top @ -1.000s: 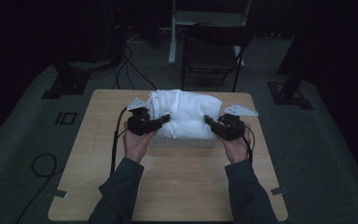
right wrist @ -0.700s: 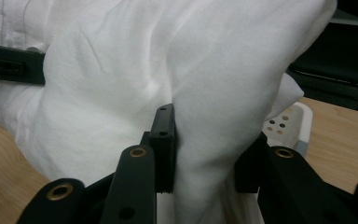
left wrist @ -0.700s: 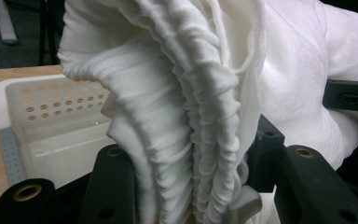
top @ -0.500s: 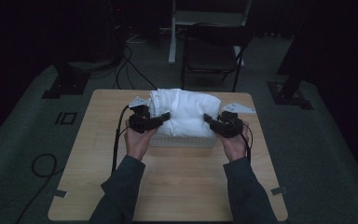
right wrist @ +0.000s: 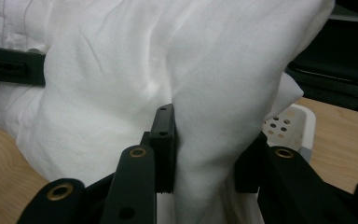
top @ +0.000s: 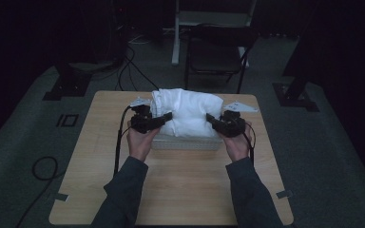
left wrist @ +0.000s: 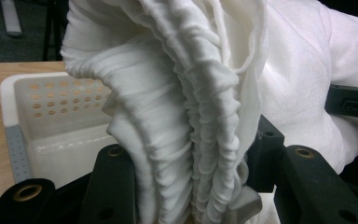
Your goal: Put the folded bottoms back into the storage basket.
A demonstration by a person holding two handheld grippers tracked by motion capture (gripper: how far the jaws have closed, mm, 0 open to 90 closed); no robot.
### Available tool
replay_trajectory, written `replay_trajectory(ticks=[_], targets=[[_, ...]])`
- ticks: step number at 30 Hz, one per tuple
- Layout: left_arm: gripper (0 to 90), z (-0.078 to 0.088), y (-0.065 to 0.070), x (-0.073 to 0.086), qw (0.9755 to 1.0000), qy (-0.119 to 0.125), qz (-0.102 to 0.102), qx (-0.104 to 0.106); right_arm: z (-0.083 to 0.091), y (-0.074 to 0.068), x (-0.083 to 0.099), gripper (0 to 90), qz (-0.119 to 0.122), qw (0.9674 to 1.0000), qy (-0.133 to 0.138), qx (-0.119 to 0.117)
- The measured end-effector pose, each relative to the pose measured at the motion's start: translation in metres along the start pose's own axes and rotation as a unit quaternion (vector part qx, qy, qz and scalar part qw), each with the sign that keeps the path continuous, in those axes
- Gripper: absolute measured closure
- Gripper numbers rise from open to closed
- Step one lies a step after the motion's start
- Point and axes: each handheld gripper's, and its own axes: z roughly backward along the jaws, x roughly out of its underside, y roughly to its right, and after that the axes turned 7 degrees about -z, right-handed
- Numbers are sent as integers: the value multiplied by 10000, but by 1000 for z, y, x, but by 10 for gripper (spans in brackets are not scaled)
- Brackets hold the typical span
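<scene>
I'm clamping both the left gripper (top: 164,117) and the right gripper (top: 212,119) on the white cloth (top: 190,111) over the basket (left wrist: 51,116); the left gripper view is showing its gathered hem.

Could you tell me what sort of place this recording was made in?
Probably a recording studio or lab, not a home: a lone wooden table on grey carpet, dark surroundings, loose cables on the floor, and stand bases either side.

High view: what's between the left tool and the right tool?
The bunched white cloth spans the whole stretch between the left tool and the right tool, over the white basket. Each tool pinches one end.
</scene>
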Motion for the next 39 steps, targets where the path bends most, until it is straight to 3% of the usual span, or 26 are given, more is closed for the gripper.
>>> replay_trajectory(ticks=[20, 39], targets=[[555, -9, -11, -7, 9998, -182, -106, -9, -14, 6, 0, 676, -193, 9998, -67, -48], [555, -21, -27, -5, 9996, -247, 96, -33, -31, 10, -3, 676, -300, 9993, -215, -16]])
